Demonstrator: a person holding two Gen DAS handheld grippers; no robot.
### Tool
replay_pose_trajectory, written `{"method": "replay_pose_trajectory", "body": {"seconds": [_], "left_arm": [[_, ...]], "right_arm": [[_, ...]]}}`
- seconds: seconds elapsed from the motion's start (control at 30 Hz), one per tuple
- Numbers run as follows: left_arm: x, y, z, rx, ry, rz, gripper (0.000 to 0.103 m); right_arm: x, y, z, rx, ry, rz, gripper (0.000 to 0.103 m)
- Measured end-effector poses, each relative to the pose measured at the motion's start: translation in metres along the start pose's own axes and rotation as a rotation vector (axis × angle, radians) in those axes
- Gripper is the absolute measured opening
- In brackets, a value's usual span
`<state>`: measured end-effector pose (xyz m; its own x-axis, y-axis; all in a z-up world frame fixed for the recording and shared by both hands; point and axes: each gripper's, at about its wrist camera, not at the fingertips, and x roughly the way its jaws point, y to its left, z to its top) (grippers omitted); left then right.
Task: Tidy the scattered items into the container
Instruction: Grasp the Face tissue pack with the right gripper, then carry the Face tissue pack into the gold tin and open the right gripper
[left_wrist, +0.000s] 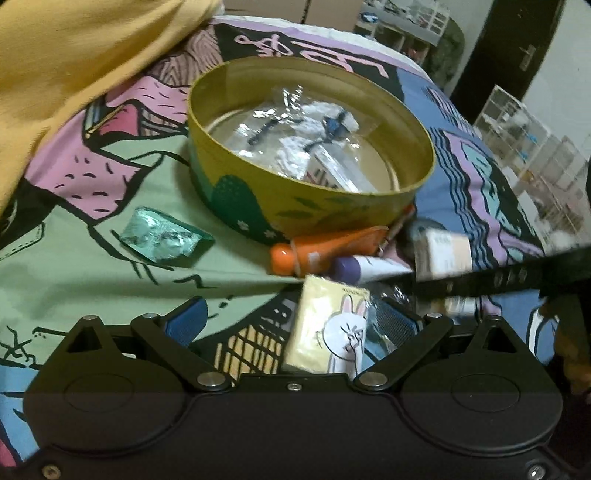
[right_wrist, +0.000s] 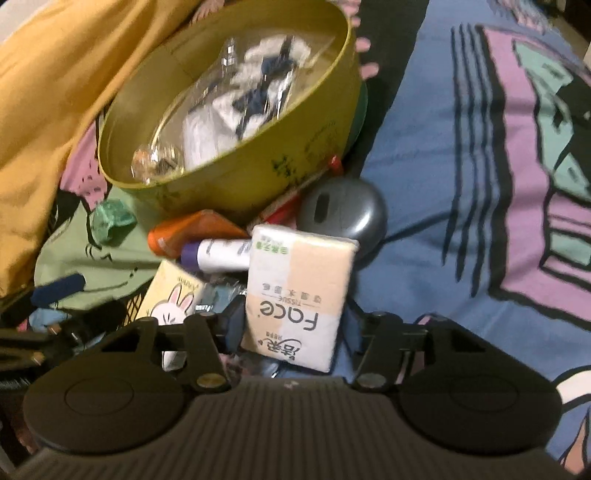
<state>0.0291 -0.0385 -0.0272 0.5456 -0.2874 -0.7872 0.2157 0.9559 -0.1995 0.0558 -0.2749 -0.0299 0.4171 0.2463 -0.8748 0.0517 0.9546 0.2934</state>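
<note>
**Tissue packs between both sets of jaws**

Beside the yellow round tin (left_wrist: 306, 206) on the patterned bedspread (left_wrist: 110, 266), your right gripper (right_wrist: 291, 325) is pinching the Face tissue pack (right_wrist: 299, 291). Your left gripper (left_wrist: 291, 325) is hanging spread around the bunny tissue pack (left_wrist: 328, 328), touching only one side.

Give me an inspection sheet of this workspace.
Surface: printed bedspread, wrinkled.
Job's things: yellow round tin holds clear bags; green foil packet, orange tube, purple-capped tube, grey round case and bunny tissue pack lie outside it.
Clutter: yellow cloth beside the tin.
Grippers: left gripper open, bunny tissue pack between its fingers; right gripper shut on the Face tissue pack.
Cables: nothing seen.
Surroundings: dark door, clear storage boxes.
</note>
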Motion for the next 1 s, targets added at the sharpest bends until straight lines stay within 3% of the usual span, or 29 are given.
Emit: {"method": "replay_pose_trajectory", "body": {"seconds": [0.13, 0.53, 1.0], "left_arm": [[0.002, -0.004, -0.002, 0.012, 0.008, -0.026, 0.098], [-0.002, 0.000, -0.003, -0.018, -0.020, -0.080, 0.097], [-0.004, 0.002, -0.004, -0.035, -0.029, -0.125, 0.097]], "right_arm": [[-0.012, -0.006, -0.001, 0.034, -0.052, 0.038, 0.055], [-0.023, -0.023, 0.002, 0.156, -0.081, 0.162, 0.054], [-0.039, -0.031, 0.001, 0.201, -0.135, 0.182, 0.054]]}}
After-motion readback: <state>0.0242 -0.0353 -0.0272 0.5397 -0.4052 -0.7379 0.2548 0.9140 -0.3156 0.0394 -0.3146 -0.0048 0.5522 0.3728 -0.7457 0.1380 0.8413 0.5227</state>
